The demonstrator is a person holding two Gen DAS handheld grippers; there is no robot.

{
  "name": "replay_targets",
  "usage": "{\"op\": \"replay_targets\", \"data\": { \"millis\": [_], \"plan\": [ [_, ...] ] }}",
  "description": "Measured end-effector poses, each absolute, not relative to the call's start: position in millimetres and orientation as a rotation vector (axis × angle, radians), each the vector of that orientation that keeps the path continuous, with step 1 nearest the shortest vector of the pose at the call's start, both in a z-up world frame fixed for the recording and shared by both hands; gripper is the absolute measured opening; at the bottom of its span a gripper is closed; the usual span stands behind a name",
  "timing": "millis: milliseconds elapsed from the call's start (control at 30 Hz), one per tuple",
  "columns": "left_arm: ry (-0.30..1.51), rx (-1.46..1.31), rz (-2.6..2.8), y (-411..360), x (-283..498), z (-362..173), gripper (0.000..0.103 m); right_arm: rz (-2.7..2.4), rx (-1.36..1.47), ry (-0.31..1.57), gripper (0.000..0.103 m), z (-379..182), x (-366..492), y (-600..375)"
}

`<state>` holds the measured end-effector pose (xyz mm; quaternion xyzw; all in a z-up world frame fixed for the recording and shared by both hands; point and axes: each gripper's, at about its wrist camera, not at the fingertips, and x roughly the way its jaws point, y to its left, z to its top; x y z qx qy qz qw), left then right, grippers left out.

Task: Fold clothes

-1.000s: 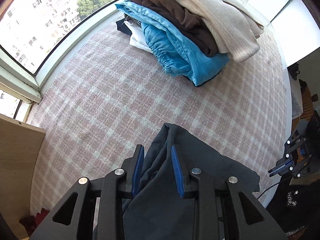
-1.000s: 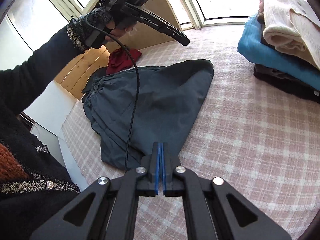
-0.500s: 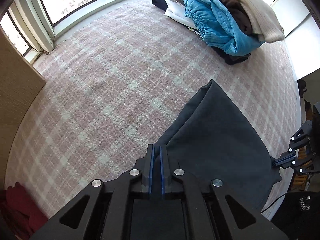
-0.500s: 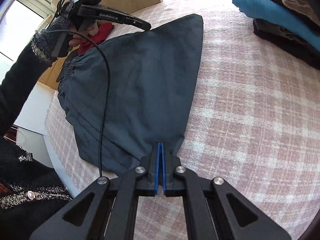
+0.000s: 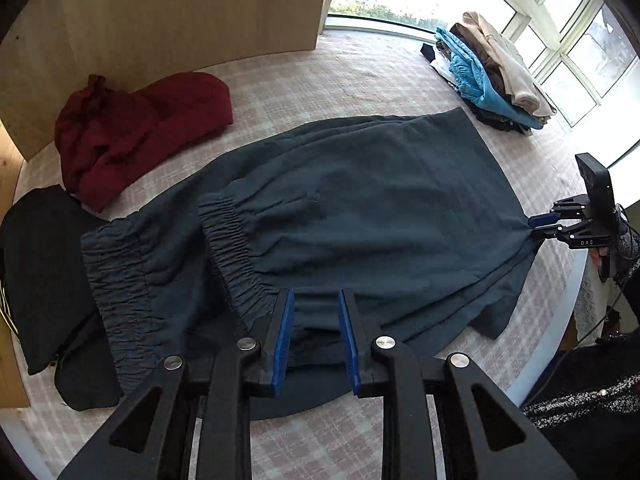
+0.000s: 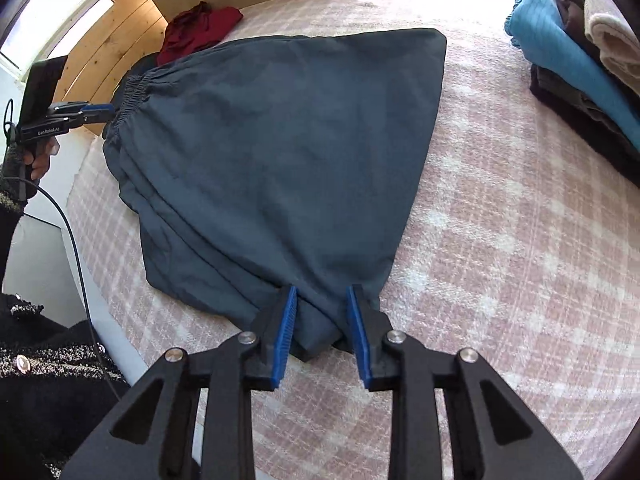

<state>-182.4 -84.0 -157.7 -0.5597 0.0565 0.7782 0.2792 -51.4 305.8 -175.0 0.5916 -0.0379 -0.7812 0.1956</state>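
A dark slate-blue skirt [image 5: 360,208] with an elastic waistband [image 5: 232,248] lies folded lengthwise on the pink plaid bed [image 5: 360,64]. It also shows in the right wrist view [image 6: 280,152]. My left gripper [image 5: 316,340] is open, its blue pads either side of the waistband end. My right gripper [image 6: 322,330] is open, with the skirt's hem corner between its pads. In the left wrist view the right gripper [image 5: 540,226] sits at the hem; in the right wrist view the left gripper [image 6: 100,111] sits at the waistband.
A crumpled red garment [image 5: 140,128] and a black garment [image 5: 36,272] lie near the wooden headboard [image 5: 160,12]. A stack of folded clothes [image 5: 488,76], with blue and beige pieces, stands by the windows; it also shows in the right wrist view [image 6: 580,60]. The bed edge [image 5: 552,320] is close.
Both grippers were shut and now stand open. The left gripper has moved from the far corner to the waistband end. The skirt now lies flat.
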Motion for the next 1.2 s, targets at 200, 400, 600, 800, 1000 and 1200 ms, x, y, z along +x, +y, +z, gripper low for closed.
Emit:
{"op": "replay_targets", "data": {
  "millis": [200, 400, 600, 800, 1000, 1200],
  "plan": [
    [0.144, -1.587, 2.212, -116, -188, -196, 0.019, -2.223, 1.631, -0.133, 0.027, -174, -71, 293],
    [0.118, -1.347, 2.173, -72, -184, -153, 0.023, -2.248, 1.629, -0.179, 0.033, -180, -89, 285],
    [0.312, -1.447, 2.101, -44, -211, -192, 0.019, -2.274, 1.665, -0.183, 0.036, -188, -91, 292],
    [0.455, -1.428, 2.130, -22, -191, -162, 0.018, -2.387, 1.613, -0.247, 0.037, -159, -91, 330],
    [0.373, -1.143, 2.019, 103, -96, -112, 0.051, -2.452, 1.598, -0.132, 0.041, -156, -158, 358],
    [0.422, -1.121, 1.933, 235, -35, -156, 0.051, -2.308, 1.667, -0.074, 0.041, -178, -214, 362]
  ]
}}
